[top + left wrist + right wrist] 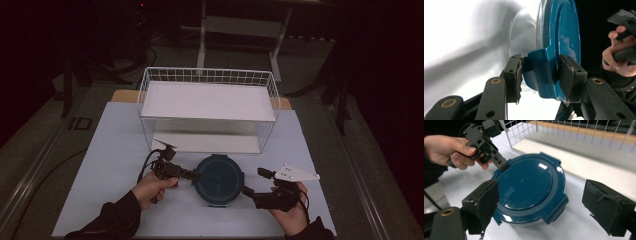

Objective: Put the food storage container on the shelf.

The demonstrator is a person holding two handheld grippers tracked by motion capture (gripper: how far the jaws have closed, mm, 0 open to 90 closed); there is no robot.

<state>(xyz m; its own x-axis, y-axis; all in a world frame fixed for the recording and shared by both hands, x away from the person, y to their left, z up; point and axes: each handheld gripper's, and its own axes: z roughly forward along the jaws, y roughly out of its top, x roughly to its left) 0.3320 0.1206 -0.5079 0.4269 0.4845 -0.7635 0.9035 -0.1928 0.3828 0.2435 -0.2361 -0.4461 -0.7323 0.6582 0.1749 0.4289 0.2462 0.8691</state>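
Round container w/ dark-blue lid sits on the white table, near its front edge, just in front of the white wire basket and between the two hands. Lid is on, its locking tabs folded down around the rim; clear body visible below the lid in the left gripper view.

Left gripper: held in the person's left hand, reaching in level from the container's left side. Left gripper view: the two jaws bracket one lid tab; the pads touch or nearly touch the tab's two faces. Jaws about half closed, clamped on the tab as far as can be told; a hairline gap at the left pad cannot be ruled out. Same gripper seen from across the table in the right gripper view, tip at the lid's far-left rim.

Right gripper: held in the right hand, at the container's right-front, grey three-cornered plate on top. Right gripper view: jaws spread wide, one pad close beside the lid's near-left edge, the other pad well off to the right; neither presses on the container. Released, holding nothing.

Basket: shelf inside, standing at the table's far side, apart from both grippers.
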